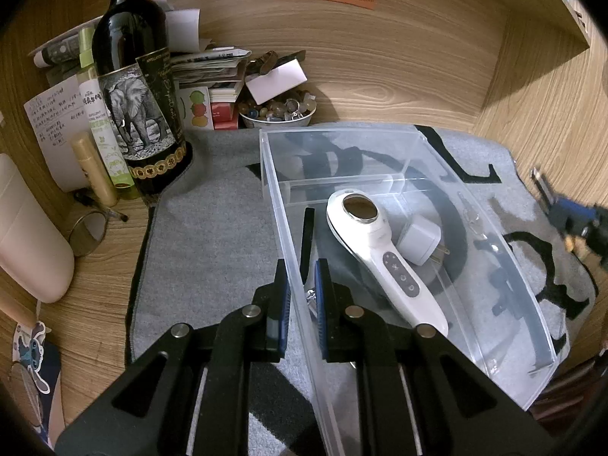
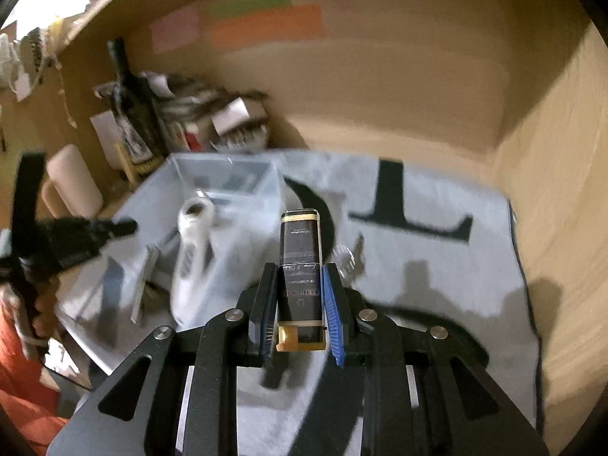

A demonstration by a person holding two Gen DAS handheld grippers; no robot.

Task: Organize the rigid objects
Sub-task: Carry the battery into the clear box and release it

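A clear plastic box point(image 1: 380, 152) lies on the grey mat. It holds a white handheld device point(image 1: 380, 250) and a white charger plug point(image 1: 418, 239). My left gripper point(image 1: 302, 269) is shut on the box's left wall, one pad inside and one outside. In the right wrist view, my right gripper point(image 2: 300, 269) is shut on a slim black bottle with a gold end point(image 2: 300, 243). It holds the bottle above the mat, right of the clear box point(image 2: 228, 174) and the white device point(image 2: 193, 235). That view is blurred.
A dark wine bottle point(image 1: 136, 87), small bottles, papers and a bowl of stones point(image 1: 281, 112) crowd the back left corner. A wooden side wall point(image 1: 532, 95) rises on the right. A small shiny item point(image 2: 347, 258) lies on the grey mat point(image 2: 437, 273).
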